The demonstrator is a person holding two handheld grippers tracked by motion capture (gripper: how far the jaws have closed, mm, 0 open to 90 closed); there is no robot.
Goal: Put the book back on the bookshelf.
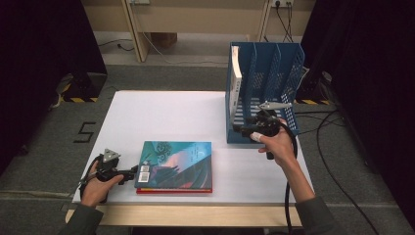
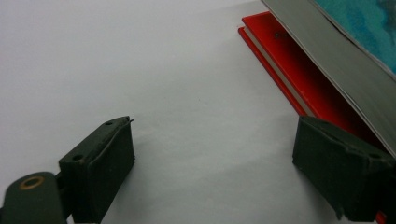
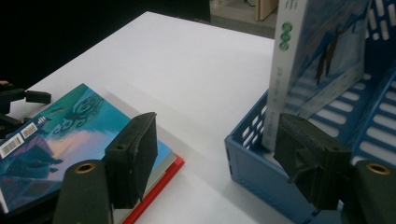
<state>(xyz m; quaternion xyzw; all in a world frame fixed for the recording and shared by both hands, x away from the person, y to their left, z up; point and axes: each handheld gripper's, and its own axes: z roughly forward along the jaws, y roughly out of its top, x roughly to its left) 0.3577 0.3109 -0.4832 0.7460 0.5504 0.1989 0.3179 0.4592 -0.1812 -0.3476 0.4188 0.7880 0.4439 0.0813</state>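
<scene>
Two sets of fingers stand open. Left gripper (image 1: pixel 131 172) sits by the stacked books (image 1: pixel 175 166) on the white surface (image 1: pixel 161 117). Right gripper (image 1: pixel 240 130) hangs by the blue rack (image 1: pixel 274 63), where one white book (image 1: pixel 236 81) stands. Grey floor (image 1: pixel 44 147) lies around.

Red book (image 1: pixel 173 190) mostly hidden under teal book (image 1: pixel 176 164), white book's (image 3: pixel 308 70) top cut off

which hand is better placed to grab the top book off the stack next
Left, probably. The left gripper sits open right at the edge of the teal book, which lies on the red book. The right gripper is open beside the blue rack.
</scene>
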